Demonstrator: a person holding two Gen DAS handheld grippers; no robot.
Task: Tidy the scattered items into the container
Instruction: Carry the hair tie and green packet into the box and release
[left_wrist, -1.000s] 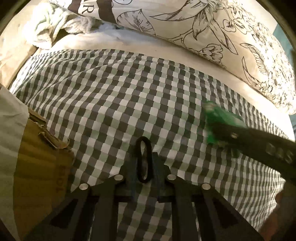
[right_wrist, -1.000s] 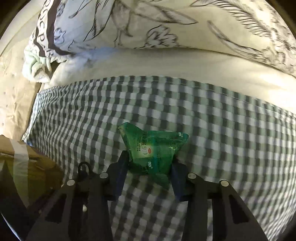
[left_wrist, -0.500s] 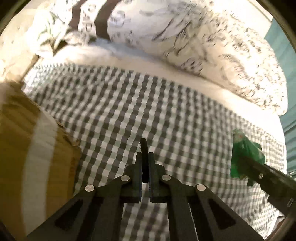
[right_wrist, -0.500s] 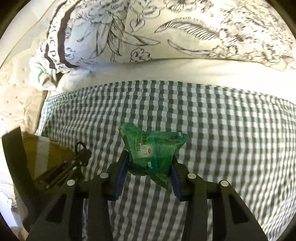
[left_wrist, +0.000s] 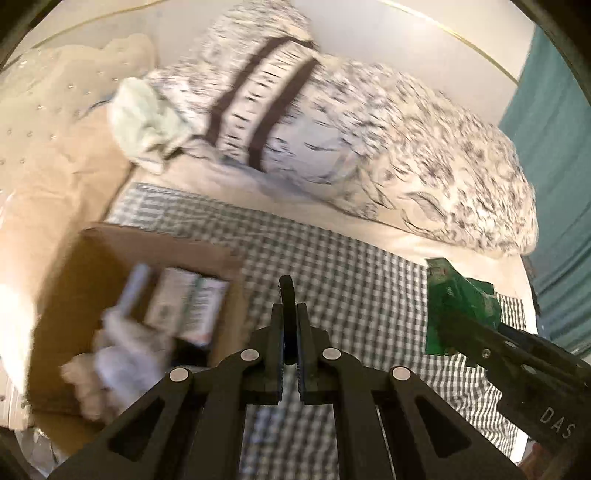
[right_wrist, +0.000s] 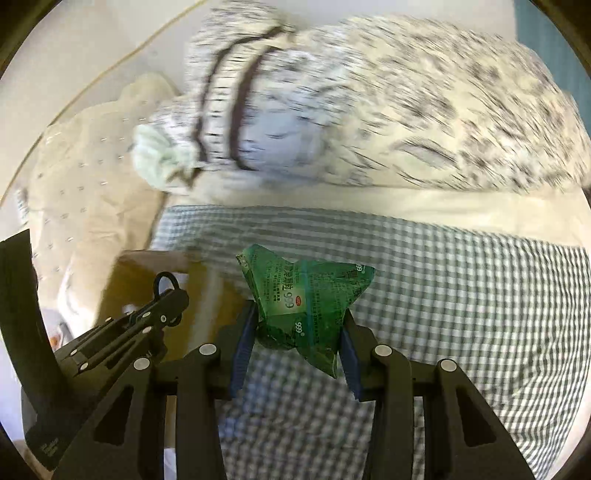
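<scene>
My left gripper (left_wrist: 290, 314) is shut on a thin black elastic loop (left_wrist: 286, 291) that sticks up edge-on between the pads, held in the air above the checked cloth. My right gripper (right_wrist: 297, 332) is shut on a crumpled green packet (right_wrist: 306, 299), also lifted off the bed. In the left wrist view the packet (left_wrist: 454, 295) hangs at the right. An open cardboard box (left_wrist: 110, 243) lies below and left of my left gripper. Small printed cartons (left_wrist: 184, 306) and crumpled white material (left_wrist: 122, 354) lie inside it. From the right wrist view, the left gripper (right_wrist: 173, 291) hovers near the box (right_wrist: 147, 266).
A green-and-white checked cloth (left_wrist: 351, 280) covers the bed. A large floral pillow (left_wrist: 388, 147) and a pale green cloth (left_wrist: 147, 122) lie behind it. Beige quilted fabric (left_wrist: 55, 129) is at the left, a teal curtain (left_wrist: 554, 147) at the right.
Both grippers have risen off the checked cloth with their items. The left jaws closed tighter on the black loop. The box's inside has come into view at the left.
</scene>
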